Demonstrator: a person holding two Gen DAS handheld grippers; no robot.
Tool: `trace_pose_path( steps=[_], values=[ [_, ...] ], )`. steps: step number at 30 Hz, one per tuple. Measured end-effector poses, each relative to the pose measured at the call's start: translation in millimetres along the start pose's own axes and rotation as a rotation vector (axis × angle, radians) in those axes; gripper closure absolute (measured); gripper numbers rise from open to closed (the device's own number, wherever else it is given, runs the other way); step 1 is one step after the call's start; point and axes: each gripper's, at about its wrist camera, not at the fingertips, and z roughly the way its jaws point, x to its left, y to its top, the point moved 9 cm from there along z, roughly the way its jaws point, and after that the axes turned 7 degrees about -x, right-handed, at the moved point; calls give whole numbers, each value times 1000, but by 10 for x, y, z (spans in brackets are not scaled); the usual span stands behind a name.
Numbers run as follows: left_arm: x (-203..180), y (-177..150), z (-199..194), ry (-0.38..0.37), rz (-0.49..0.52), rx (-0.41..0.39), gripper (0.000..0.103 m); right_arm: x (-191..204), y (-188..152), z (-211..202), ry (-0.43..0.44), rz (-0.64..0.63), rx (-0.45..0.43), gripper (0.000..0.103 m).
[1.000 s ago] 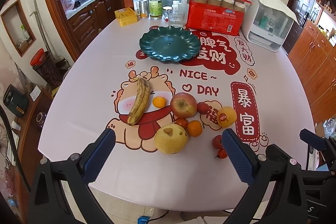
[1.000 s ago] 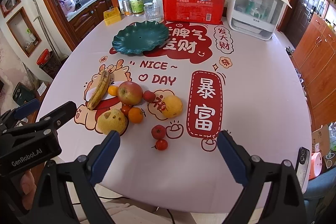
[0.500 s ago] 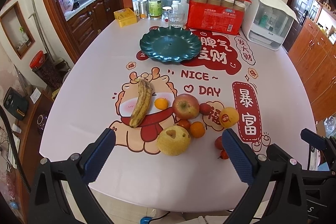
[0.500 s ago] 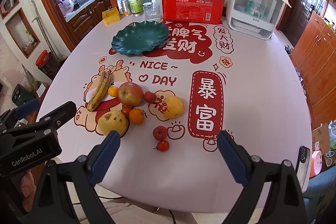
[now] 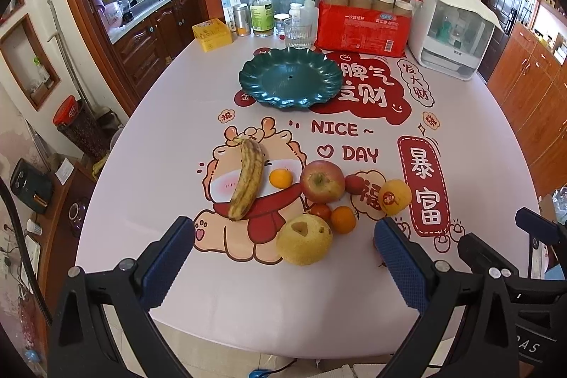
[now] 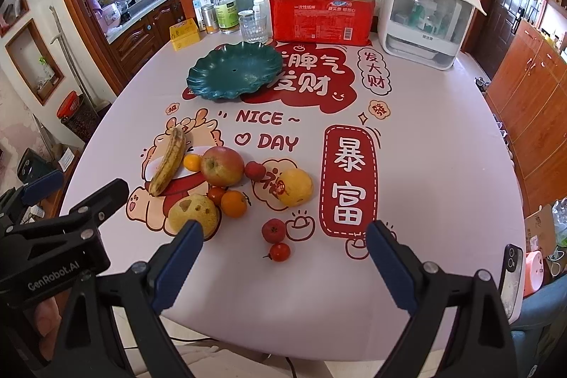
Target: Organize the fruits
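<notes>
Both grippers hover above the near edge of the bench (image 5: 149,137), which carries a pale printed cloth. The left gripper (image 5: 283,254) has its jaws spread wide and holds nothing; the right gripper (image 6: 283,254) is likewise wide open and empty. The fruits lie grouped on the near half of the bench. A spotted banana (image 5: 247,178) lies at the left of the group, with a small orange (image 5: 281,178) just beside it. A red apple (image 5: 321,181) sits to the right of that orange, and a small red fruit (image 5: 354,184) touches the apple's right side. A yellow fruit with a sticker (image 5: 395,196) lies further right. Nearer the grippers, a yellow pear (image 5: 304,239) sits beside a second orange (image 5: 343,219), with a tomato (image 5: 320,211) between the pear and the apple. In the right wrist view, two more tomatoes (image 6: 273,230) lie apart from the group, close to the near edge. A dark green scalloped plate (image 5: 288,82) stands empty toward the far side, well apart from the fruits. Behind it stand a glass (image 5: 298,32), a bottle (image 5: 262,10), a red package (image 5: 361,27) and a white appliance (image 5: 452,29).
</notes>
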Motion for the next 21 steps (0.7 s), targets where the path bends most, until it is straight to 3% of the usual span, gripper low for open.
trace_pose_path(
  steps=[21],
  values=[
    [166, 98, 67, -63, 7, -30, 2, 132, 72, -50, -31, 37, -32, 10]
  ],
)
